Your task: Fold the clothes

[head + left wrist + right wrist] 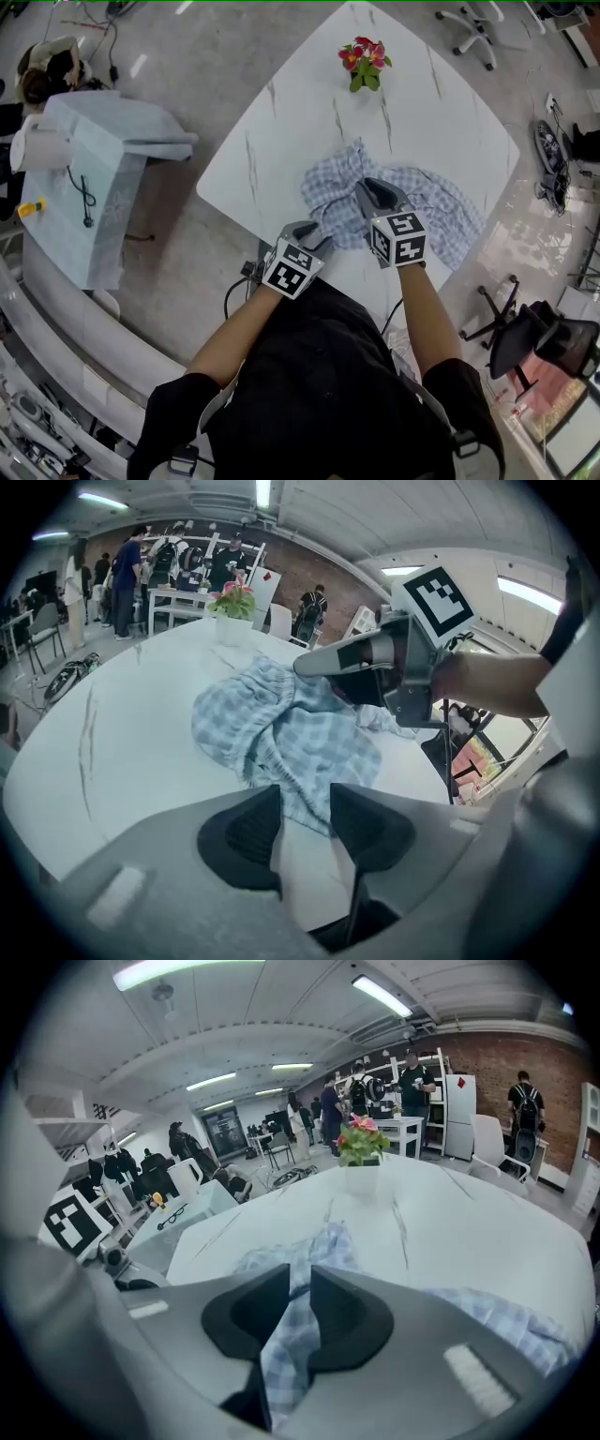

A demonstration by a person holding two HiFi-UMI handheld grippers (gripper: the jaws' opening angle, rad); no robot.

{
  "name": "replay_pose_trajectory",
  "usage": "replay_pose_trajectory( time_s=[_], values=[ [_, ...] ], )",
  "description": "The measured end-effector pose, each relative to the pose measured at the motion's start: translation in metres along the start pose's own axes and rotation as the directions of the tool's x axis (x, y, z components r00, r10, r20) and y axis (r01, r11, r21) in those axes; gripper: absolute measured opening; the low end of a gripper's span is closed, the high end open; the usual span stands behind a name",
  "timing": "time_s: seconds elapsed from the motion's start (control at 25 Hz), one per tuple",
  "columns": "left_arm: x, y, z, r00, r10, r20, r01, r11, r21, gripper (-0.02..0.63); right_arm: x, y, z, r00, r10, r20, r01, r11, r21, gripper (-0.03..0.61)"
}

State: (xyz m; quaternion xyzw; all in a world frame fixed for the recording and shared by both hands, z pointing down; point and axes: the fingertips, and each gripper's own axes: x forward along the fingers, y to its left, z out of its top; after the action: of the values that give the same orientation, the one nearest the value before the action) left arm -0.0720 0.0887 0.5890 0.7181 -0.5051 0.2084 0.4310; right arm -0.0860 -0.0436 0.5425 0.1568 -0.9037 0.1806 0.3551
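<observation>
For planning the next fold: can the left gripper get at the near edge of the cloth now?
Probably yes. The left gripper sits at the near hem of the cloth, jaws apart; nothing blocks it.

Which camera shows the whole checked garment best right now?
The head view: the checked garment lies crumpled on the white table, nearly all in sight. The left gripper view shows just its near part; the right gripper view, only a strip pinched between those jaws.

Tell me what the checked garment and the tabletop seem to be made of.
The checked garment: thin woven cloth, probably cotton, matte; it crumples into soft folds. The tabletop: white with grey veins and a slight sheen, so marble or a marble-look laminate.
</observation>
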Motion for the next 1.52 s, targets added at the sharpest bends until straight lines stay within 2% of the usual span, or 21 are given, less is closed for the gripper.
replay_pose_trajectory(
  time_s=[0.16, 0.28, 0.36, 0.44, 0.56, 0.68, 0.8, 1.04, 1.32, 1.52],
  values=[
    [0.003, 0.007, -0.002, 1.0, 0.008, -0.009, -0.008, 1.0, -0.006, 0.103, 0.007, 0.005, -0.004, 0.998, 0.025, -0.056, -0.026, 0.999, -0.019, 0.099],
    [0.002, 0.012, 0.002, 1.0, 0.005, -0.016, -0.005, 1.0, -0.009, 0.037, 0.006, 0.016, 0.0, 0.997, 0.031, -0.065, -0.037, 0.995, -0.091, 0.107],
    [0.0, 0.014, 0.007, 1.0, -0.002, -0.019, 0.001, 1.0, -0.008, 0.031, 0.004, 0.027, 0.002, 0.996, 0.046, -0.081, -0.056, 0.991, -0.121, 0.106],
    [-0.002, 0.016, 0.009, 1.0, -0.005, -0.022, 0.005, 1.0, -0.004, 0.029, 0.005, 0.035, -0.002, 0.99, 0.065, -0.121, -0.077, 0.993, -0.093, 0.101],
    [-0.004, 0.018, 0.006, 0.999, -0.009, -0.034, 0.01, 1.0, 0.004, 0.029, 0.009, 0.025, -0.013, 0.985, 0.046, -0.166, -0.044, 0.999, 0.016, 0.101],
    [-0.007, 0.022, 0.005, 0.999, -0.008, -0.036, 0.008, 1.0, 0.015, 0.029, 0.012, 0.007, -0.014, 0.986, 0.018, -0.166, 0.006, 0.99, 0.141, 0.128],
    [-0.012, 0.03, 0.005, 0.999, 0.001, -0.041, -0.001, 1.0, 0.012, 0.028, 0.016, -0.006, -0.012, 0.984, -0.018, -0.177, 0.051, 0.982, 0.184, 0.159],
    [-0.021, 0.045, 0.011, 0.999, 0.027, -0.047, -0.025, 0.999, 0.045, 0.028, 0.031, -0.004, -0.003, 0.977, -0.041, -0.208, 0.069, 0.989, 0.129, 0.158],
    [-0.037, 0.063, 0.017, 0.995, 0.063, -0.074, -0.055, 0.993, 0.106, 0.026, 0.042, 0.02, 0.014, 0.974, -0.039, -0.222, 0.052, 0.997, 0.051, 0.057],
    [-0.049, 0.079, 0.023, 0.992, 0.091, -0.089, -0.079, 0.988, 0.13, 0.026, 0.047, 0.027, 0.039, 0.986, -0.046, -0.161, 0.052, 0.998, 0.031, 0.033]
  ],
)
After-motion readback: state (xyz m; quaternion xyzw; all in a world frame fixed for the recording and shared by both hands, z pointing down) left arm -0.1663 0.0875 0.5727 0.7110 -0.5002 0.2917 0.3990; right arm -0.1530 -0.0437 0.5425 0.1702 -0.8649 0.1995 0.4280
